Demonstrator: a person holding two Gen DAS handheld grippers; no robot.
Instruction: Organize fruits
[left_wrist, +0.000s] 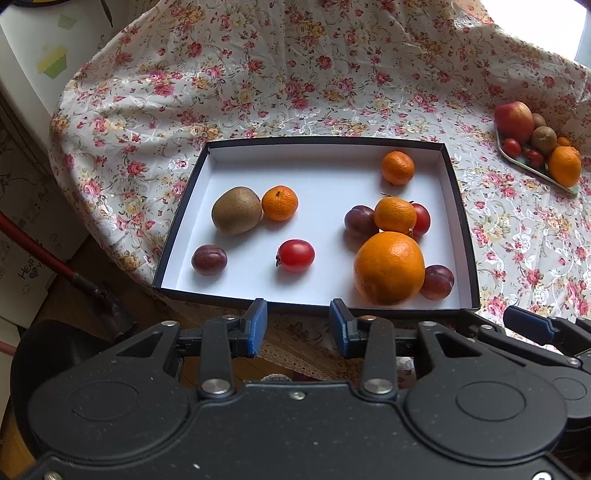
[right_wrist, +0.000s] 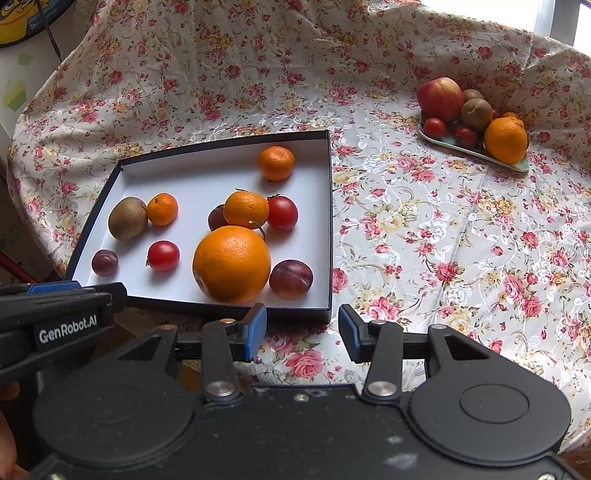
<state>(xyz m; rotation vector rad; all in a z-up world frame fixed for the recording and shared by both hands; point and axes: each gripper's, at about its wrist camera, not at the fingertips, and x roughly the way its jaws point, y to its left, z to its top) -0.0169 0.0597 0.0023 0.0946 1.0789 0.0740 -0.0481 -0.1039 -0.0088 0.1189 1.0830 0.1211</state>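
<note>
A shallow black box with a white floor (left_wrist: 236, 173) (right_wrist: 207, 173) lies on the flowered cloth. In it are a kiwi (left_wrist: 236, 215) (right_wrist: 127, 218), a big orange (left_wrist: 388, 267) (right_wrist: 231, 264), three mandarins, tomatoes such as the one at the front (left_wrist: 296, 255) (right_wrist: 163, 255), and plums (left_wrist: 208, 259) (right_wrist: 290, 279). Far right, a small green plate (left_wrist: 532, 170) (right_wrist: 447, 144) carries an apple (left_wrist: 514, 116) (right_wrist: 440, 99), kiwis, tomatoes and an orange (right_wrist: 505, 139). My left gripper (left_wrist: 298, 323) stands open, empty, just short of the box's near wall. My right gripper (right_wrist: 303, 326) is open and empty over the cloth by the box's near right corner.
The round table's floral cloth (right_wrist: 443, 240) hangs over its edges. Left of the table stand cardboard boxes (left_wrist: 26, 229) and a red-handled tool (left_wrist: 40, 254). A white wall with stickers (left_wrist: 51, 62) is at the back left. A hand (right_wrist: 7, 424) shows at the lower left.
</note>
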